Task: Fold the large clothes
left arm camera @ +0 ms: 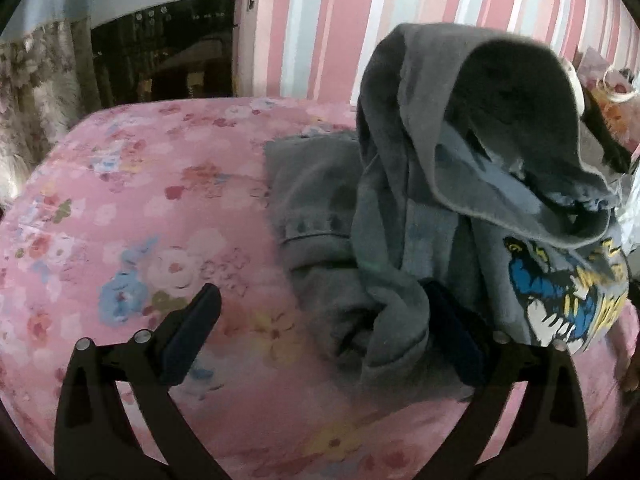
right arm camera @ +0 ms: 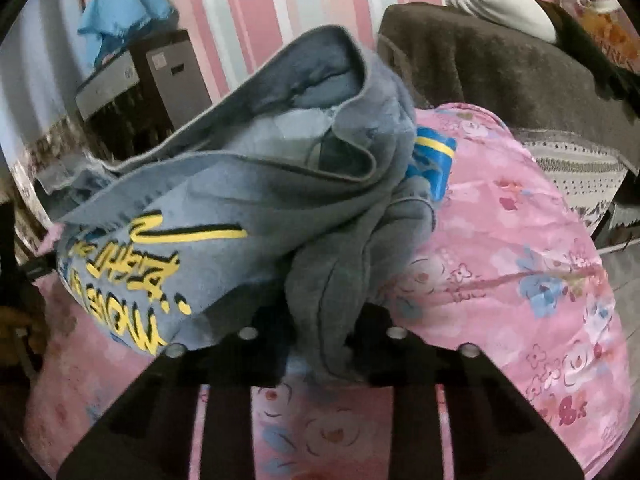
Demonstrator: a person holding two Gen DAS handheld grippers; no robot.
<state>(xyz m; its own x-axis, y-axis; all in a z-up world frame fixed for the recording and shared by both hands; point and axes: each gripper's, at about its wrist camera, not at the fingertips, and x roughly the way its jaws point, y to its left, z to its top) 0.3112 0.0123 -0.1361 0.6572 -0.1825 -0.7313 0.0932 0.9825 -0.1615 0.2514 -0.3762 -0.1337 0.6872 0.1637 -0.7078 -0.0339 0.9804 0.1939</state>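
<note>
A grey sweatshirt (left arm camera: 420, 200) with a blue, yellow and white print lies bunched in a raised heap on the pink floral bed cover (left arm camera: 140, 200). My left gripper (left arm camera: 322, 288) stands open low over the bed. Its left finger (left arm camera: 196, 320) is clear of the cloth, and its right finger (left arm camera: 452, 332) is half hidden behind a hanging fold. In the right wrist view the sweatshirt (right arm camera: 248, 200) shows yellow lettering. My right gripper (right arm camera: 326, 320) is shut on a bunched grey fold of it, just above the bed cover (right arm camera: 520, 240).
A pink striped wall (left arm camera: 340, 20) runs behind the bed. A dark appliance (left arm camera: 160, 60) stands at the back left. A brown blanket (right arm camera: 500, 72) lies on furniture at the back right, and a blue cloth (right arm camera: 120, 12) sits on a dark box.
</note>
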